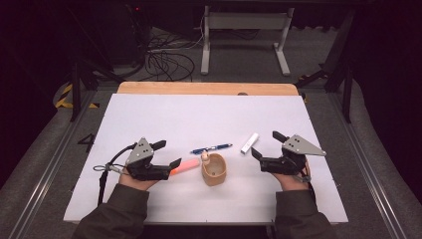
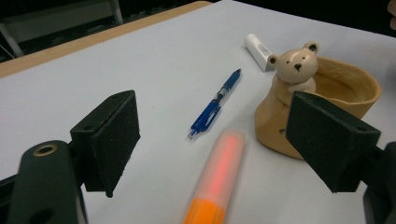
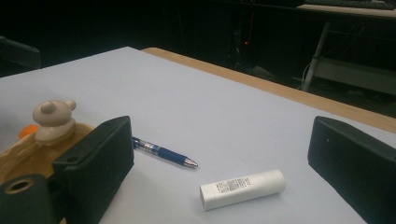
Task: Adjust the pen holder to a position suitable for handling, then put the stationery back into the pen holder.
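Observation:
A tan ceramic cup with a small bear figure (image 1: 214, 169) (image 2: 322, 98) (image 3: 44, 135) stands on the white table mat (image 1: 199, 119). An orange-pink highlighter (image 1: 185, 166) (image 2: 219, 175) lies just left of the cup, its near end between the jaws of my open left gripper (image 1: 167, 154) (image 2: 229, 149). A blue pen (image 1: 211, 148) (image 2: 215, 105) (image 3: 163, 154) lies behind the cup. A white tube (image 1: 249, 143) (image 2: 258, 50) (image 3: 243, 189) lies to the right of the pen. My right gripper (image 1: 267, 145) (image 3: 233, 172) is open just right of the tube, holding nothing.
A wooden table edge (image 1: 206, 88) runs along the back of the mat. Behind it stand a grey table frame (image 1: 245, 35) and loose cables (image 1: 166, 62) on the floor. Bare mat stretches across the far half of the table.

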A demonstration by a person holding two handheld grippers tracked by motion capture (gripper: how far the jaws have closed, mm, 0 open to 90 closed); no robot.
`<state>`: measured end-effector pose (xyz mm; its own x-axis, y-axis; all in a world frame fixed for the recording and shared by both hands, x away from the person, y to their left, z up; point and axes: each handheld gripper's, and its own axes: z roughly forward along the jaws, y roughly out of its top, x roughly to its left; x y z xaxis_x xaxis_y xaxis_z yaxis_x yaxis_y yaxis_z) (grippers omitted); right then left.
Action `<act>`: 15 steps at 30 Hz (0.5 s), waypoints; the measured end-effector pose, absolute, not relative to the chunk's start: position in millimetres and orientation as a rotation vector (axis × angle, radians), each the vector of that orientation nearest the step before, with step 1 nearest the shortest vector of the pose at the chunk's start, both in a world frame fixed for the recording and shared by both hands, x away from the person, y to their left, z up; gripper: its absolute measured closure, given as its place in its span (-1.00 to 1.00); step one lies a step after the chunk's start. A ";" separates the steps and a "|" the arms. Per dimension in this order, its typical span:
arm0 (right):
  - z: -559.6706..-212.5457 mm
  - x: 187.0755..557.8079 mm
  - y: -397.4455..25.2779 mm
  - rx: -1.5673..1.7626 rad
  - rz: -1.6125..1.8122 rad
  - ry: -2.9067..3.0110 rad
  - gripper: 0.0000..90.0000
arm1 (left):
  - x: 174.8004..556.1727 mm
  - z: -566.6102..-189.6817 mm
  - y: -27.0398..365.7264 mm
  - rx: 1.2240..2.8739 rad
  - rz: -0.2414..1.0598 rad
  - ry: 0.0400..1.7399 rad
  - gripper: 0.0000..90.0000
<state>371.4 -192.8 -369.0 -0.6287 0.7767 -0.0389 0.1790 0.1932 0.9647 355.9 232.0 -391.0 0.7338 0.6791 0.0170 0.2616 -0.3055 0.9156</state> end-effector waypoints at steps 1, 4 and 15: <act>-368.7 371.1 -192.4 0.891 1.457 1.937 -0.83 | 355.8 -391.7 232.5 1.887 0.492 0.734 -0.59; -368.2 370.9 -192.4 0.885 1.457 1.935 -0.83 | 356.8 -392.8 236.4 1.895 0.498 0.738 -0.60; -368.2 371.0 -191.6 0.878 1.462 1.938 -0.83 | 356.5 -393.5 240.5 1.921 0.474 0.719 -0.60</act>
